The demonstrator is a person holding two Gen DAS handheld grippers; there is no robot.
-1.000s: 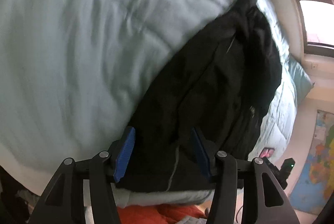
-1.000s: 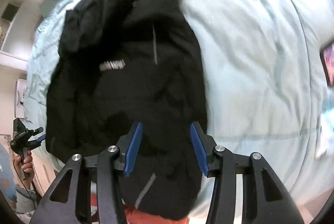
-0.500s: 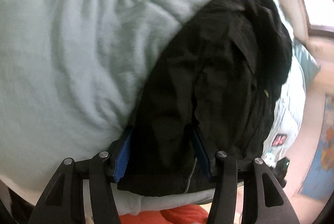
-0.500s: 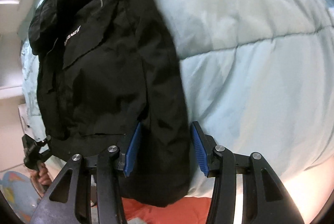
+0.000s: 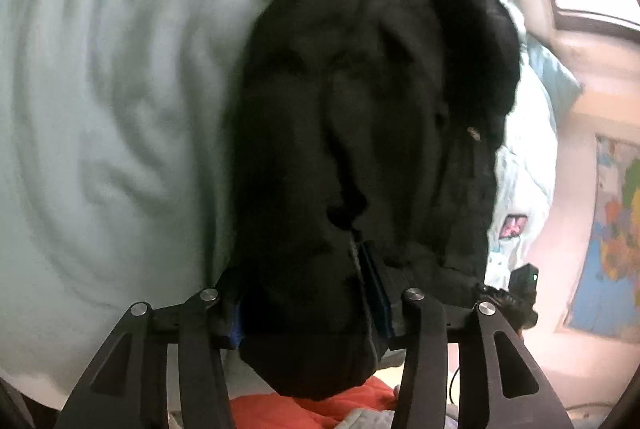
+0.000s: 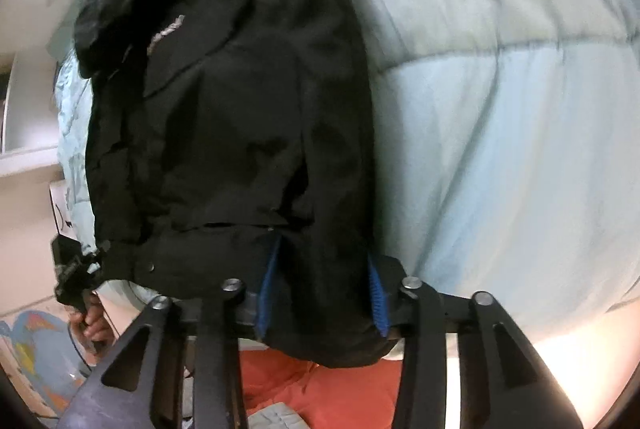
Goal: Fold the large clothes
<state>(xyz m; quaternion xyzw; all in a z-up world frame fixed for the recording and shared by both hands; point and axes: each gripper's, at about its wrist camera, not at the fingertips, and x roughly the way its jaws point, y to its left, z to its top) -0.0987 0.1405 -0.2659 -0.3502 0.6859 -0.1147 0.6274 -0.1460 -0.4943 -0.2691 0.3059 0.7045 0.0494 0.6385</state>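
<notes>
Jacket (image 6: 224, 101), black and rumpled, lies on the pale blue bed quilt (image 6: 500, 89); only the right view shows its grey chest lettering. Both left tongs (image 5: 308, 305) and right tongs (image 6: 320, 293) stand partly open with hem fabric bunched between

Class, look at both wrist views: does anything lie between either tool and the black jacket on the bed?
Nothing visible does. The jacket hem already fills the gap between the left tool's fingers and likewise the right tool's, over the pale quilt.
</notes>
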